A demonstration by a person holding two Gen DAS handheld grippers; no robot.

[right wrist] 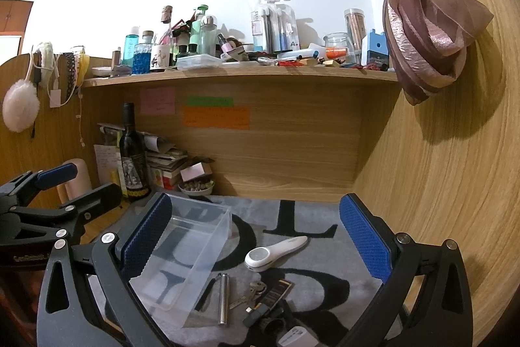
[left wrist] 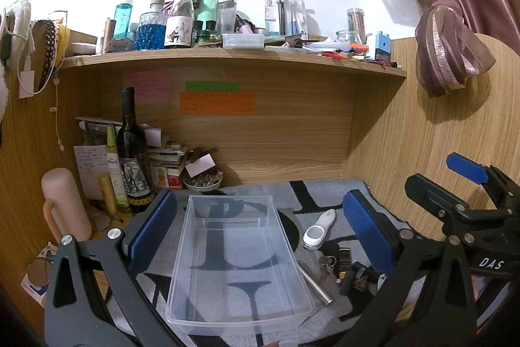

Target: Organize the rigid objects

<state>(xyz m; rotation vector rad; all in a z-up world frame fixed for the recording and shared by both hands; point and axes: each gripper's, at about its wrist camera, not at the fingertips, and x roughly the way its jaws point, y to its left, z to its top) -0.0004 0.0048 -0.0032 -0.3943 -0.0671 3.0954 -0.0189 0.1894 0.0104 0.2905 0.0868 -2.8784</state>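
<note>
Clear plastic bin (left wrist: pixel 239 262) empty, sitting on grey lettered mat (left wrist: pixel 312 197) in middle of desk nook, framed between spread fingers of left gripper (left wrist: pixel 260 236), jaws released and holding nothing. Right gripper (right wrist: pixel 256 249) likewise wide apart, empty, hovering over scattered small items just right of bin: white handheld device (right wrist: pixel 273 251) lying flat, silver metal cylinder (right wrist: pixel 223 300) close beside bin wall, keys (right wrist: pixel 252 291) and dark fob (right wrist: pixel 276 291) bunched together nearer camera. Crowded at left rear: dark wine bottle (left wrist: pixel 131 152), green spray bottle (left wrist: pixel 113 165), pink flask (left wrist: pixel 65 204), stacked papers and small bowl (left wrist: pixel 203 182) of pebbles just behind bin's far left corner. Overhead, wooden shelf (left wrist: pixel 227 60) loaded with bottles and jars, capping headroom. Wooden side panel (right wrist: pixel 438 184) closing off right edge, knotted curtain (right wrist: pixel 425 31) hanging against it. Open mat behind bin and toward right rear corner, free of objects. Sticky notes (left wrist: pixel 217 103) on back panel.
</note>
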